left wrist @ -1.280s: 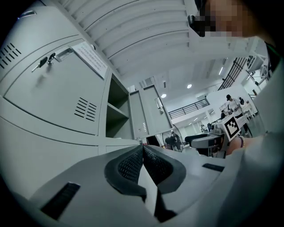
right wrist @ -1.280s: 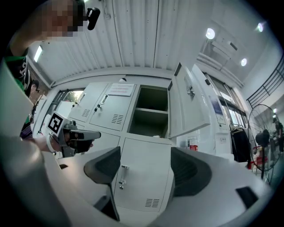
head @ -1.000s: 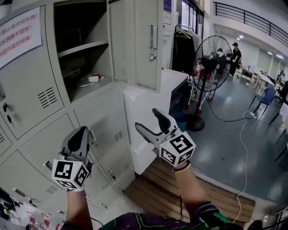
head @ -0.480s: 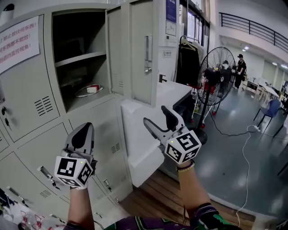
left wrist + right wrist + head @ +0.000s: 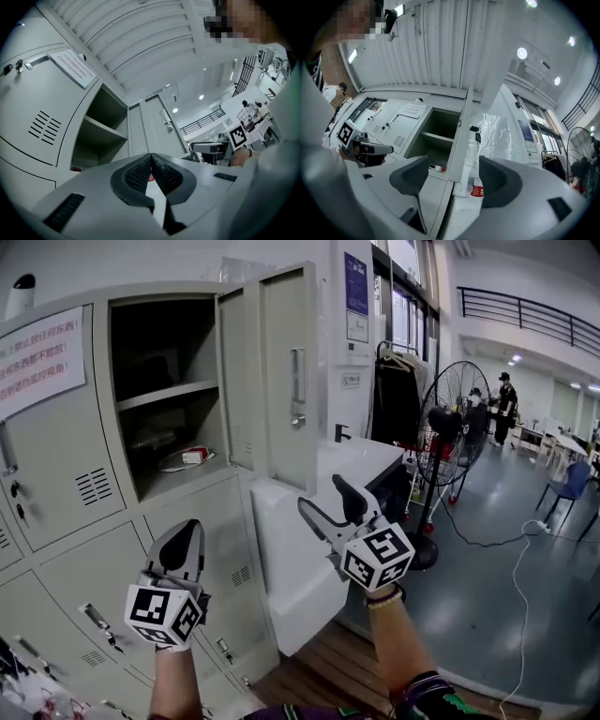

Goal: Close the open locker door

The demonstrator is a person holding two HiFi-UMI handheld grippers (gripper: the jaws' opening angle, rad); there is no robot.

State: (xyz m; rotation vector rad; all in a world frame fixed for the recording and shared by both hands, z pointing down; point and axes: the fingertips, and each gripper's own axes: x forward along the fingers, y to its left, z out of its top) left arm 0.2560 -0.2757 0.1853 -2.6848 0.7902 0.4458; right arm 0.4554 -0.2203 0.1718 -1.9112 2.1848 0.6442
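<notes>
While the left claw (image 5: 185,529) is pressed together, its ribbed black pads meeting tip to tip with nothing between them, the right claw (image 5: 322,493) stands apart. Its smooth dark pads have just drawn a little closer, and they hold nothing either. Both claws have pale grey moulded shells and carry a cube of black-and-white square markers at the wrist end. Both tilt upward and touch nothing.

Above and ahead of them, well apart, the locker door (image 5: 281,371) is swung out from the right edge of its open compartment (image 5: 159,343). It is a flat panel of matte grey sheet metal with a long narrow handle (image 5: 297,388) running upright near its free edge. In the right gripper view the door shows almost edge-on as a thin strip.

Inside the dark compartment a thin metal shelf (image 5: 169,393) crosses at mid height. A small red-and-white box (image 5: 195,456) lies on the compartment floor, toward its right side.

The closed doors around it have slotted vents. On the door to the left is a white paper notice (image 5: 39,362) with red print. Against the locker bank's right edge stands a smooth white cabinet (image 5: 300,568). Beyond it stands a round wire-caged fan (image 5: 459,418).
</notes>
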